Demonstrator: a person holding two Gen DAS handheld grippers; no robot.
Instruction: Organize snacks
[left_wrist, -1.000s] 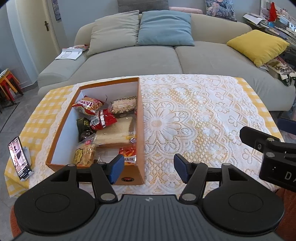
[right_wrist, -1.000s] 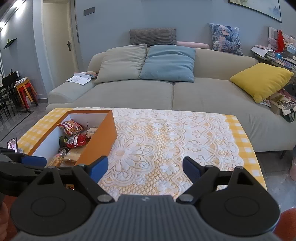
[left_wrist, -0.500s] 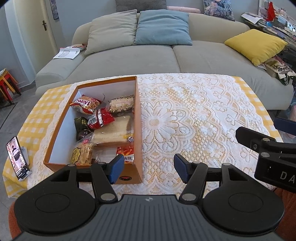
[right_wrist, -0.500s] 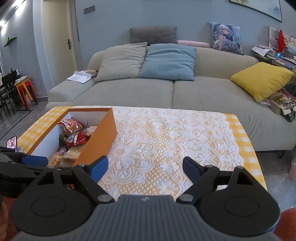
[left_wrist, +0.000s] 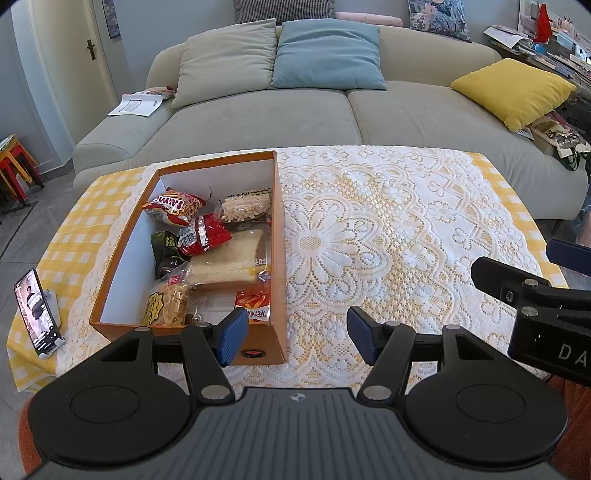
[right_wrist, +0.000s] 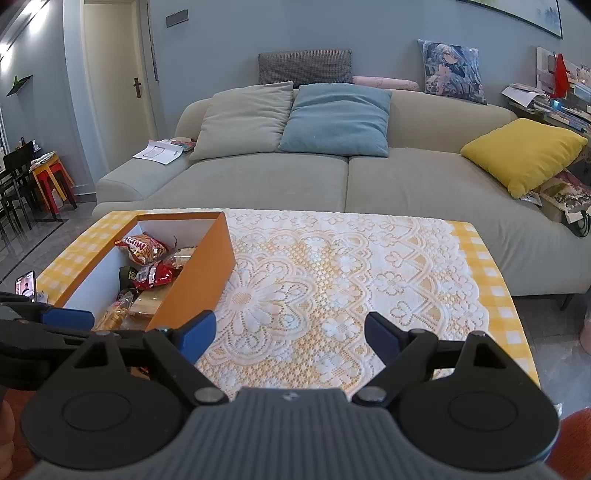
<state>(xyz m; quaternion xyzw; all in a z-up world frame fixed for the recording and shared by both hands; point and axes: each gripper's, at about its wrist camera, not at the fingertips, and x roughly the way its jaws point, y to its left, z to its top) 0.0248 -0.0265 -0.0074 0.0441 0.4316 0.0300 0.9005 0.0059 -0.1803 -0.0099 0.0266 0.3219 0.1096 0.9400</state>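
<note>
An orange box (left_wrist: 279, 258) with a white inside stands on the left of the table; it also shows in the right wrist view (right_wrist: 199, 266). Several snacks lie in it: a red chip bag (left_wrist: 173, 208), a red packet (left_wrist: 203, 236), a bread pack (left_wrist: 229, 262), a pale snack pack (left_wrist: 245, 205) and a yellow bag (left_wrist: 164, 304). My left gripper (left_wrist: 295, 338) is open and empty, above the table's near edge by the box's near right corner. My right gripper (right_wrist: 288, 332) is open and empty, right of the box; it also shows in the left wrist view (left_wrist: 532, 291).
The table has a white lace cloth (left_wrist: 388, 240) over yellow check. A phone on a stand (left_wrist: 35, 310) sits at the near left corner. A grey sofa (left_wrist: 332, 110) with cushions stands behind the table. Red and yellow stools (right_wrist: 51, 181) stand far left.
Both grippers have drawn back and up a little, so the box and table sit slightly lower and farther in view. Both stay open. The snacks have not moved.
</note>
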